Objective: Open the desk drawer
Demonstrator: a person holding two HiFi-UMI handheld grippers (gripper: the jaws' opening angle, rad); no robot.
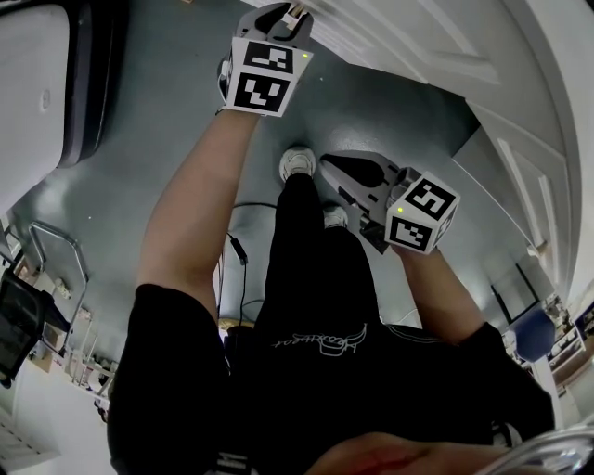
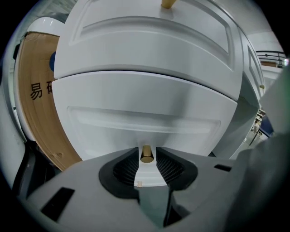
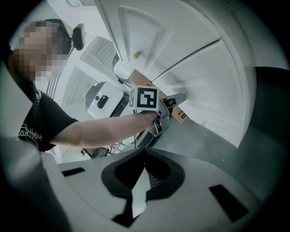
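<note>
The white desk fills the left gripper view, its lower drawer front (image 2: 145, 118) under an upper one (image 2: 149, 41). A small brass knob (image 2: 146, 154) on the lower drawer sits right between the tips of my left gripper (image 2: 147, 152). The jaws flank it closely with thin gaps, so the gripper is open. In the head view the left gripper (image 1: 295, 13) reaches to the desk at the top. My right gripper (image 1: 327, 164) hangs back over the floor, shut with nothing in it (image 3: 144, 152). The right gripper view shows the left gripper (image 3: 174, 100) at the desk (image 3: 204, 90).
The upper drawer has its own brass knob (image 2: 167, 3). A brown cardboard box (image 2: 38, 104) stands left of the desk. The person's shoe (image 1: 297, 164) and a black cable (image 1: 237, 246) are on the grey floor. A chair (image 1: 19, 325) stands at the left.
</note>
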